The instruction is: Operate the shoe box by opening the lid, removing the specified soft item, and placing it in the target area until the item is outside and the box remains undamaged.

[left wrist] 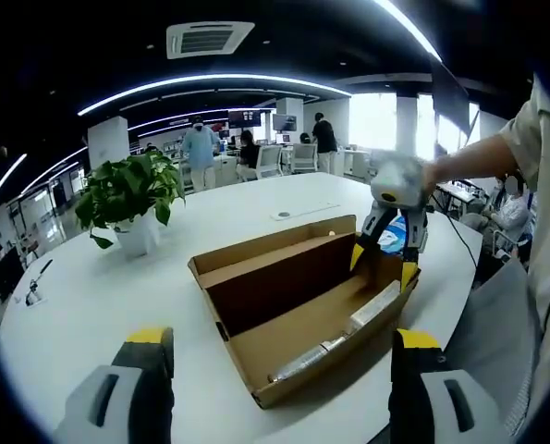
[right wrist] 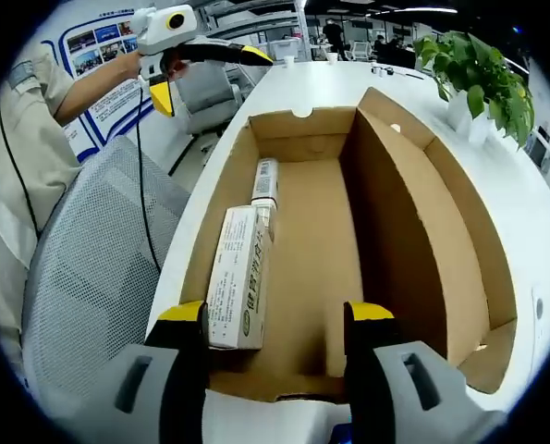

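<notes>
Over the open shoe box (right wrist: 348, 250) on the bench (left wrist: 90, 296), I held my right tool (right wrist: 275, 319) spread above the soft pack (right wrist: 240, 277), ready to pinch, my left tool (left wrist: 279, 347) also spread.

The left gripper view faces the open shoe box (left wrist: 298, 305) from a little way back across the table (left wrist: 90, 305). The right gripper view looks steeply down into that box (right wrist: 348, 231) from close above one end.
</notes>
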The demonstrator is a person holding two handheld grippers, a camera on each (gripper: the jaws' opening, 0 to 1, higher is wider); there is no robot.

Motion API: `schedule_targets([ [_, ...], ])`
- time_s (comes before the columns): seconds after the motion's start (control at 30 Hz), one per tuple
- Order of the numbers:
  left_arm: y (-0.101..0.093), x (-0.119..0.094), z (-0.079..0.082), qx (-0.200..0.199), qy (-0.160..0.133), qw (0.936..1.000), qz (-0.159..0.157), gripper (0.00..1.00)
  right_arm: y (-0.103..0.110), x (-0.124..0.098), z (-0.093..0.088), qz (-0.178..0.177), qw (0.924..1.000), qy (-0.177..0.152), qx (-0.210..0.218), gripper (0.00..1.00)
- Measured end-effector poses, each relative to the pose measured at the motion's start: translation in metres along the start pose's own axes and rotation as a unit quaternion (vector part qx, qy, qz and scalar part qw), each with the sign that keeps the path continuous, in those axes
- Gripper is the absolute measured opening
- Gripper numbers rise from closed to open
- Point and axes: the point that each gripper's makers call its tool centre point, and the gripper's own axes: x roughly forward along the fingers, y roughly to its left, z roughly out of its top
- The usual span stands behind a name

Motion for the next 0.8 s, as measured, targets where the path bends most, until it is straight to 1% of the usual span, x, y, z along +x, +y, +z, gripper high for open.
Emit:
schedule_targets([
  [0.1,0.008,0.002,-0.007,0.001,0.004,1.0000,0.000,0.99,-0.006,-0.003,-0.002,-0.013,0.9998,0.006,-0.014,0.58],
  [0.2,0.008,0.002,-0.007,0.001,0.004,1.0000,-0.001,0.99,-0.009,-0.007,-0.002,-0.022,0.9993,0.009,-0.028,0.57],
  [0.27,0.009,0.002,-0.007,0.001,0.004,1.0000,-0.001,0.99,-0.010,-0.008,-0.002,-0.025,0.9991,0.010,-0.032,0.55],
  [0.37,0.010,0.002,-0.008,0.004,0.005,1.0000,0.000,0.99,-0.011,-0.011,0.000,-0.030,0.9990,0.006,-0.032,0.45],
  [0.5,0.008,0.002,-0.006,0.004,0.005,1.0000,0.003,0.99,-0.003,-0.011,0.005,-0.016,0.9995,-0.001,-0.028,0.46],
  [0.6,0.008,0.001,-0.006,0.005,0.006,1.0000,0.004,0.99,0.005,-0.006,0.007,-0.006,0.9994,0.000,-0.035,0.42],
  [0.8,0.009,0.000,-0.007,0.005,0.005,0.9999,0.007,0.98,0.013,0.004,0.012,0.004,0.9994,-0.003,-0.035,0.37],
])
